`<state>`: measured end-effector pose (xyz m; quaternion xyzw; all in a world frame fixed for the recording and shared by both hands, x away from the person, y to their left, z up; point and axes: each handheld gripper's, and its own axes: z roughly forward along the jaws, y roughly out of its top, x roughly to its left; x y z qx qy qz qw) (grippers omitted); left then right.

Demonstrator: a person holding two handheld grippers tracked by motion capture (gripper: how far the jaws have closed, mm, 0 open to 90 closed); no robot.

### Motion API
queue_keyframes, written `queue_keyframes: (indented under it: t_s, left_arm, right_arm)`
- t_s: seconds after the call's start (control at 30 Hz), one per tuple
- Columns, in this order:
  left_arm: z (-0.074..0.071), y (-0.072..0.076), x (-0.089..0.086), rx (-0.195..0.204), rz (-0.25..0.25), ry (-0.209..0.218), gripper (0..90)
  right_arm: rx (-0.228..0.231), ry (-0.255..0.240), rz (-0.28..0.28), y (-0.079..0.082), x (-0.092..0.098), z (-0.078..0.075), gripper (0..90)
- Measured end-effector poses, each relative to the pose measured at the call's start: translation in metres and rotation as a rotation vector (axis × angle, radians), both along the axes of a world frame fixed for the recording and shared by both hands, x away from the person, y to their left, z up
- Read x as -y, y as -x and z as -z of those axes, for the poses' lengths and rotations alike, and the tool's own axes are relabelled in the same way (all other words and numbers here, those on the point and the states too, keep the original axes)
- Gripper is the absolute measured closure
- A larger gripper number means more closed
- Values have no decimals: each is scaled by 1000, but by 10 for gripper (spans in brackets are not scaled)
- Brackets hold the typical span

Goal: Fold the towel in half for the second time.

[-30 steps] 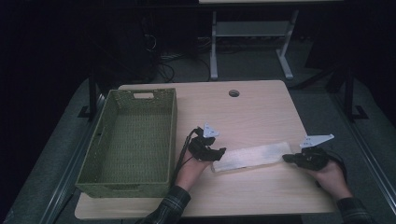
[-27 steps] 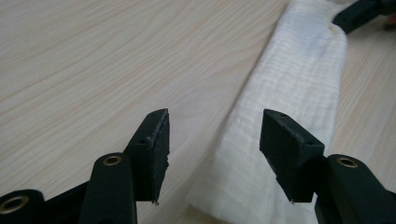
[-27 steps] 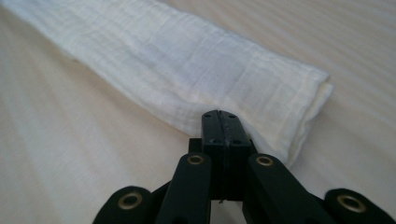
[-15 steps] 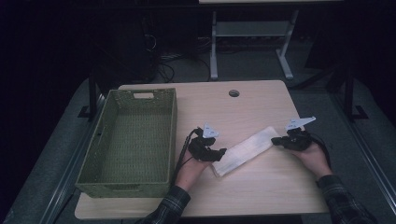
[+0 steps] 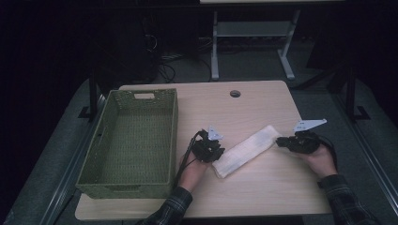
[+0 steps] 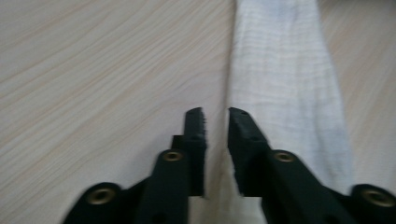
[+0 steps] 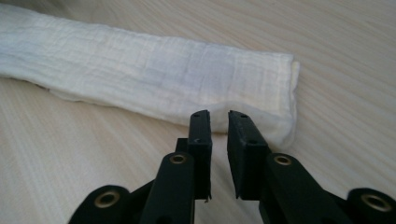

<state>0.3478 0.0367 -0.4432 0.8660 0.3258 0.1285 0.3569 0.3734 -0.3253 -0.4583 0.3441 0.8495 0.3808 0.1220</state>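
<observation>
Cloth (image 5: pixel 245 150) swung diagonal; high-view basket (image 5: pixel 133 140)

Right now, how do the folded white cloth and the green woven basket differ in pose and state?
The folded white cloth lies flat and slantwise on the wooden table; the green woven basket stands square along the table's left edge. The cloth is a low, soft strip, with the left hand-held gripper at its near end and the right hand-held gripper at its far end; the basket is tall-walled, with no gripper at it. Both rest on the table.
</observation>
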Motion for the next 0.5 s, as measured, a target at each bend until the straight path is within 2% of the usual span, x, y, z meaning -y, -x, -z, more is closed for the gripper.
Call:
queue_keyframes:
  t_s: [0.13,0.2,0.5]
  left_arm:
    - [6,-5,-2,-32,-4,-21,894]
    - [8,-5,-2,-57,6,-15,895]
    - [12,0,4,-113,69,0,896]
  right_arm:
    - [10,-14,5,6,4,-2,747]
    - [11,-19,3,5,5,-3,723]
    - [14,-19,-7,5,0,-2,642]
